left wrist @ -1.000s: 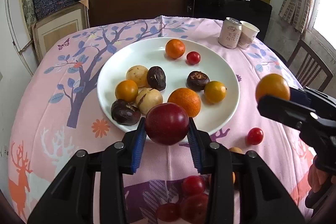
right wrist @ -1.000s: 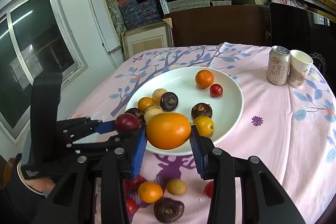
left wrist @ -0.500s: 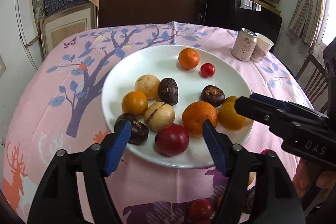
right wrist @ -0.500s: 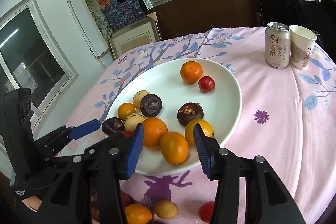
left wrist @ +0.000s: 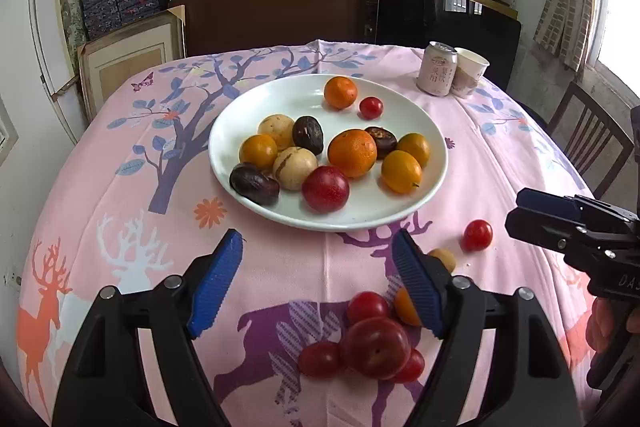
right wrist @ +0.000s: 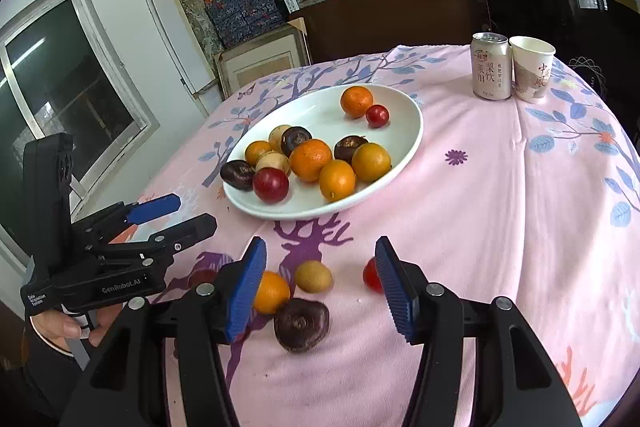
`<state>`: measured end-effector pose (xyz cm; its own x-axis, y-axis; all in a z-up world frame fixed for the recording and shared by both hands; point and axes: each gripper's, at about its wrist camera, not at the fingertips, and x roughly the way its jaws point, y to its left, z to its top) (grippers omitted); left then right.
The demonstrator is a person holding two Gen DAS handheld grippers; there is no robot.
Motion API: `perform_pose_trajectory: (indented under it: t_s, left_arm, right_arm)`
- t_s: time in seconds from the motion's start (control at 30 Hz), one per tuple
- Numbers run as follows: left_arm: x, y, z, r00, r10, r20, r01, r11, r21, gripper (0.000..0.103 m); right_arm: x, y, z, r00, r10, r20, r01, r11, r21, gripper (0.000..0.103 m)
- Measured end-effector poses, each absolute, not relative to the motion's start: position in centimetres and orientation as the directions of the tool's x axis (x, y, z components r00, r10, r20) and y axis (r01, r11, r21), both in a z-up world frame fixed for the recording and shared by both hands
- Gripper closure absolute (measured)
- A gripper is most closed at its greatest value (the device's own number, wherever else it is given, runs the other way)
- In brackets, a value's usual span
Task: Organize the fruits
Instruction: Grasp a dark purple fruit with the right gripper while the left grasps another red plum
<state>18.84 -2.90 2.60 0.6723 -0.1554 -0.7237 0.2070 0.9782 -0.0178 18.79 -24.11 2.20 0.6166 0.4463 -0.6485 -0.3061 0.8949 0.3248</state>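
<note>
Fruits are split between two spots: a dozen or so sit on the plate (left wrist: 434, 163) ahead of both grippers, and a loose scatter lies on the surface right under them. My left gripper (left wrist: 318, 279) has just been opening; its jaws stand wide apart with nothing between them, released over bare cloth. Just below and right of it a plum (left wrist: 376, 347) sits among small red tomatoes. My right gripper (right wrist: 318, 285) has also just been opening, a bit narrower, and grips nothing. Between and below its fingers lie an orange (right wrist: 272, 293) near the left pad, a tan fruit (right wrist: 314, 275), a dark chestnut-like one (right wrist: 302, 323) and a tomato (right wrist: 371, 275) beside the right pad.

My judgement: the next pick is from this scatter. I would centre one fruit between the pads, come down low enough to catch its widest part, and close gently, since round fruit rolls. With the right, the dark one looks easiest; the orange risks a nudge from the left finger.
</note>
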Motion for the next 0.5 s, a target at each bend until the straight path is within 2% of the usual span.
perform_pose_trajectory:
  t_s: [0.5]
  left_arm:
    - [14.9, -3.3, 1.0, 0.638, -0.17, -0.751, 0.246, 0.969, -0.01, 0.028]
  right_arm:
    - [15.2, -23.4, -0.2, 0.579, 0.441, -0.686, -0.303, 0.897, 0.322, 0.045]
